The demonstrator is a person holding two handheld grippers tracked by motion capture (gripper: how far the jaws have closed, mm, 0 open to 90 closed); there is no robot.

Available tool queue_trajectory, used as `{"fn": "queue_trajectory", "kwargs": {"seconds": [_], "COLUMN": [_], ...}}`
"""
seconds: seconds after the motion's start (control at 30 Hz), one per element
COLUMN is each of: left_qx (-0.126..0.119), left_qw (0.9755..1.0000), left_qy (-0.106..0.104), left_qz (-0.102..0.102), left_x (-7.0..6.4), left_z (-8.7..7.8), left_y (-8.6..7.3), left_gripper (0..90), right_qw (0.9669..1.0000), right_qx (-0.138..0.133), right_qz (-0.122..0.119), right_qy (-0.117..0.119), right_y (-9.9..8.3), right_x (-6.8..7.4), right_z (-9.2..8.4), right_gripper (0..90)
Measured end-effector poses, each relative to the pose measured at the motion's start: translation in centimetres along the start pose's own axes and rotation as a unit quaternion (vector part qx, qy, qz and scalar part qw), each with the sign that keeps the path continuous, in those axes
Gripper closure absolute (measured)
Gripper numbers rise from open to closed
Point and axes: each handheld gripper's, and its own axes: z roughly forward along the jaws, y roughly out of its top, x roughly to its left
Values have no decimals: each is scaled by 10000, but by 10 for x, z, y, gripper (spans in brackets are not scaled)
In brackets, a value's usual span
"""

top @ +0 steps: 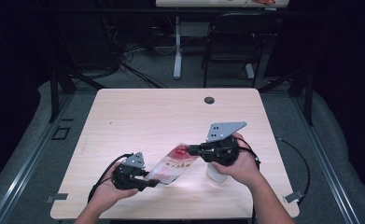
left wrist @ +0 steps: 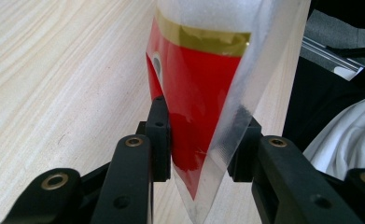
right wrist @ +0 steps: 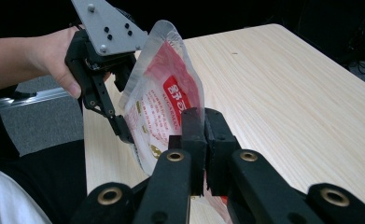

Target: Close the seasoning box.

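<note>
Glossy clear-and-red plastic pouch, flat and crinkled, held above pale wood-grain surface; clamped at one end by left tool, pinched at other end by right tool.

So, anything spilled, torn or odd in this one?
Nothing spilled or torn that I can see. The plastic bag is held off the table, tilted, between the left gripper and right gripper, both clamped on its edges. A white container stands beneath the right hand.
</note>
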Motion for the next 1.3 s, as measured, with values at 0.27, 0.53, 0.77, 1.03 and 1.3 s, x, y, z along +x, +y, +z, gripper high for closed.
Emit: {"fn": "queue_trajectory", "kwargs": {"seconds": [0.27, 0.53, 0.77, 1.03, 1.3], "left_qx": [44, 66, 131, 232, 262], "left_qw": [10000, 9999, 9999, 9997, 9996], "left_qy": [-28, -120, -33, -23, -136], "left_qz": [-56, -60, -24, -22, -11], "left_x": [0, 0, 0, -1, -2], "left_z": [1, -1, -8, -10, -12], "left_y": [1, 6, 13, 17, 25], "left_gripper": [683, 686, 691, 695, 698], "right_qw": [9999, 9997, 9991, 9989, 9984], "right_qx": [-98, -177, -262, -172, -222], "right_qz": [56, 160, 276, 348, 431], "right_qy": [-66, -88, -166, -257, -298], "right_y": [-10, -21, -30, -38, -43], "right_x": [-2, -7, -12, -15, -17], "right_z": [-1, -5, -9, -10, -14], "right_gripper": [883, 881, 877, 878, 879]}}
